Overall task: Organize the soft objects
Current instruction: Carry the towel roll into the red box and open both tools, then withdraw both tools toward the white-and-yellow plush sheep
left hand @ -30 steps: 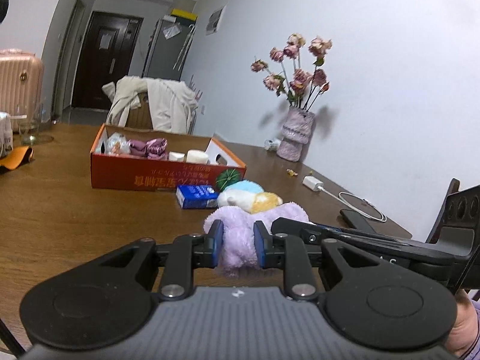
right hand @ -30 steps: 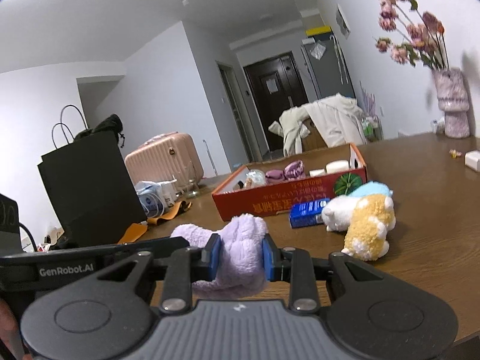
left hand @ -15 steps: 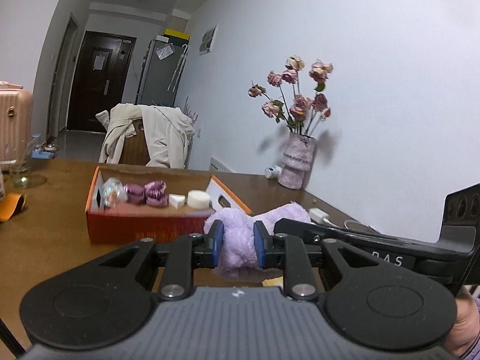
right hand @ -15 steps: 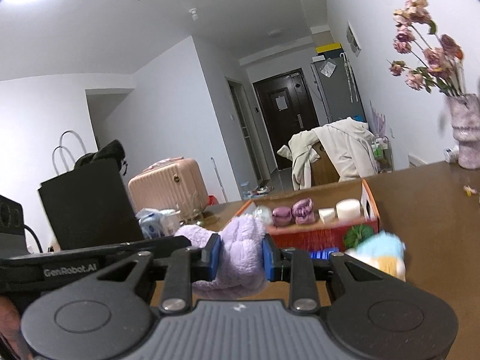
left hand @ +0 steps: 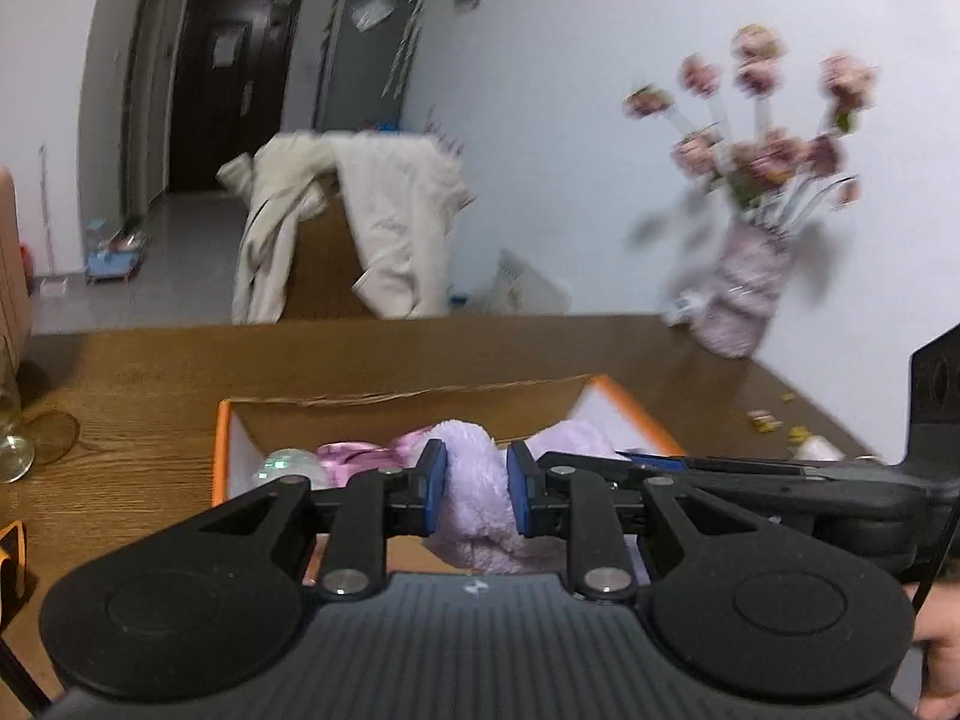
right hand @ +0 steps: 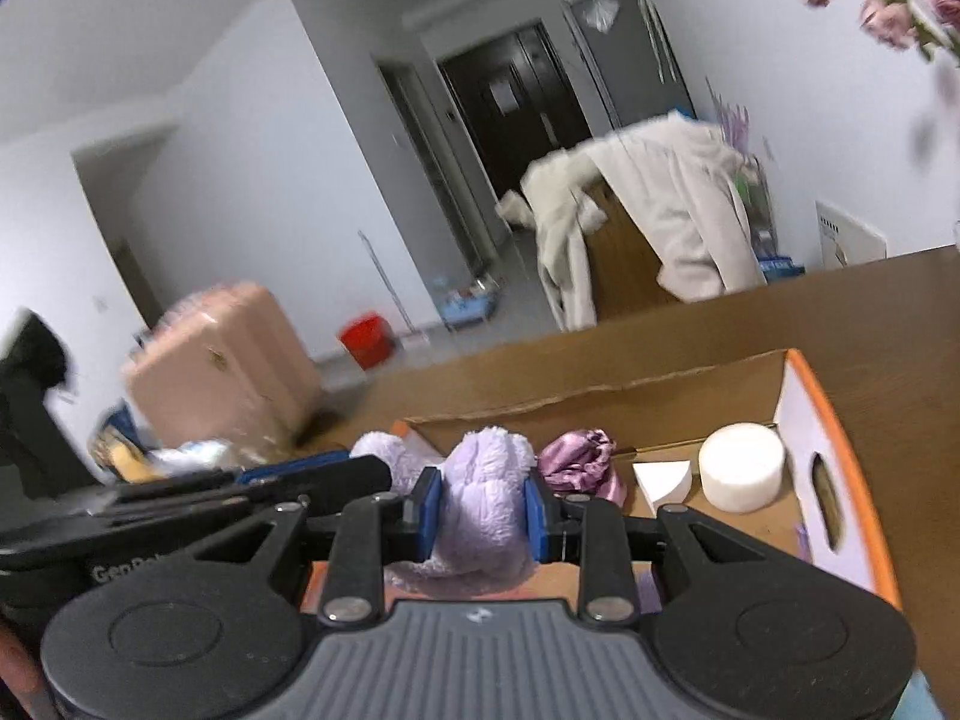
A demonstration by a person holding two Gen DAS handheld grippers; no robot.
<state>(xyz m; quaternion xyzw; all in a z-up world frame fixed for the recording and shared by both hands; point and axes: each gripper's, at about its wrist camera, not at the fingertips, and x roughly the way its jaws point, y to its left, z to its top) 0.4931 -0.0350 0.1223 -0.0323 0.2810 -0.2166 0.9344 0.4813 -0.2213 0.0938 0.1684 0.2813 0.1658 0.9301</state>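
Note:
Both grippers are shut on one lilac plush toy (left hand: 477, 495), each on a different part. My left gripper (left hand: 477, 489) holds it over the orange cardboard box (left hand: 630, 414). My right gripper (right hand: 483, 513) grips the plush toy (right hand: 486, 504) above the same box (right hand: 840, 420). The box holds a pink satin scrunchie (right hand: 579, 465), a white round sponge (right hand: 741, 474), a white wedge (right hand: 660, 477) and a clear ball (left hand: 288, 465). The right tool's body crosses the left wrist view at the right.
The box sits on a brown wooden table (left hand: 150, 396). A vase of dried roses (left hand: 744, 294) stands at the back right by the wall. A glass (left hand: 12, 438) stands at the left edge. A chair draped with a cream coat (left hand: 360, 228) stands beyond the table.
Both grippers have carried the plush toy up off the table and forward over the orange box, which is now directly below and close.

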